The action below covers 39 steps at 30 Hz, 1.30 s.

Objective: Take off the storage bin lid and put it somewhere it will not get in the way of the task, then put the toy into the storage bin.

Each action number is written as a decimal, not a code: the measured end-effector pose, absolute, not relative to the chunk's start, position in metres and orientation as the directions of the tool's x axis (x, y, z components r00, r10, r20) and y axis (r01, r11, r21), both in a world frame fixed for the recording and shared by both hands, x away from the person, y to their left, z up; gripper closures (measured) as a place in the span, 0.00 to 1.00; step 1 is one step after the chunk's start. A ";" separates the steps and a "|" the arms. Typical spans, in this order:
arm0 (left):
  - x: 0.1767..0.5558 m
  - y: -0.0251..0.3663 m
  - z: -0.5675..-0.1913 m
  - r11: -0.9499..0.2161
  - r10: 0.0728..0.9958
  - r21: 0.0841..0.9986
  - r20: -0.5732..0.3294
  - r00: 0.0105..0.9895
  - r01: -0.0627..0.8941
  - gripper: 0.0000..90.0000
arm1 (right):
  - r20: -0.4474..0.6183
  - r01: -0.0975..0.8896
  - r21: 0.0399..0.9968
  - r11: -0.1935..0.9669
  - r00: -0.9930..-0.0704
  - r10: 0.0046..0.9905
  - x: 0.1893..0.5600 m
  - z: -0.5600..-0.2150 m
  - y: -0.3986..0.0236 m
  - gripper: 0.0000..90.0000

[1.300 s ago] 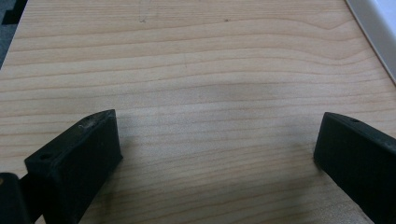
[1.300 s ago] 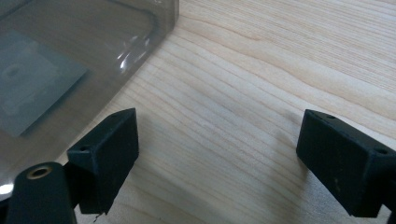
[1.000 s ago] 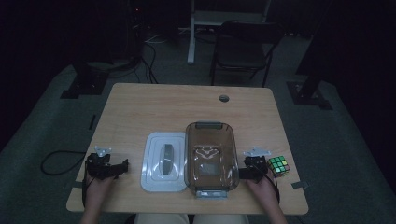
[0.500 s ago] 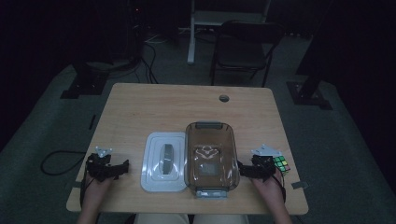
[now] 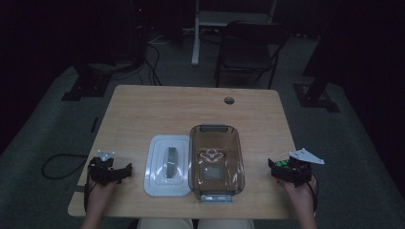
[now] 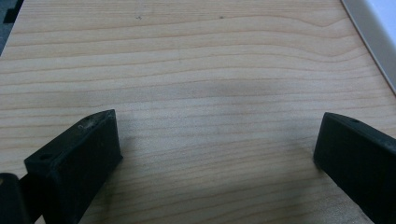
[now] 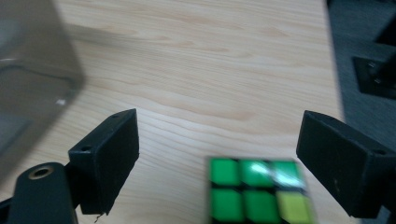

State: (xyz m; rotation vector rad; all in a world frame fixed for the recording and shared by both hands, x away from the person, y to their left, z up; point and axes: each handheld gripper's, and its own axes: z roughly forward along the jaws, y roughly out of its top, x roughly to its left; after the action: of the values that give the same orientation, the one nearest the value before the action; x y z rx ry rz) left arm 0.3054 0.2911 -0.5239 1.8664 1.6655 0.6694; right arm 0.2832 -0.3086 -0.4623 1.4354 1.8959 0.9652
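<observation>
My right tongs point(image 7: 219, 154) gape wide, having just been opening, with the cube point(image 7: 257, 193) between the jaws, unpressed, right of the tub point(image 5: 216, 162) on the bench point(image 5: 191, 109). My left tongs point(image 6: 217, 154) stand open and empty, left of the tub's lid point(image 5: 168, 164).

high view: fixed, above near edge of table point(image 5: 157, 107), looking fwd and down; whole tabletop mid-frame, dark floor around, chair point(image 5: 250, 45) at top centre. far off, things small.

left gripper view: riding low, close to wood, looking along own two black jaws at lower left and lower right of frame; white lid point(image 6: 376, 28) edge cut off at upper right. shares w/ high view the bare wood left of lid point(image 5: 167, 164).

right gripper view: also close, tilted down; cube point(image 7: 257, 193) at bottom centre, brown container point(image 7: 32, 70) wall at upper left, floor at right edge. shares w/ high view cube point(image 5: 282, 164), container point(image 5: 216, 160) side, table's right edge.
</observation>
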 end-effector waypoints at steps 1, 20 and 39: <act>0.305 0.291 -0.524 -0.087 0.994 0.685 0.009 0.111 0.723 0.01 | -0.007 0.556 0.818 0.149 -0.250 0.968 0.281 -0.463 -0.314 0.15; 0.305 0.291 -0.524 -0.086 0.994 0.685 0.009 0.109 0.724 0.01 | 0.116 0.657 0.752 0.052 -0.210 0.971 0.263 -0.512 -0.340 0.16; 0.305 0.291 -0.524 -0.086 0.994 0.685 0.009 0.110 0.723 0.01 | 0.094 0.695 0.715 0.082 -0.212 0.973 0.269 -0.520 -0.335 0.36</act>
State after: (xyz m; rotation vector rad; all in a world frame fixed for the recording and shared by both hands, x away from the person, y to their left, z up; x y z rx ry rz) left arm 0.3053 0.2910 -0.5238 1.8670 1.6669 0.6701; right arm 0.2692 -0.3347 -0.5203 1.6439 1.9597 0.9182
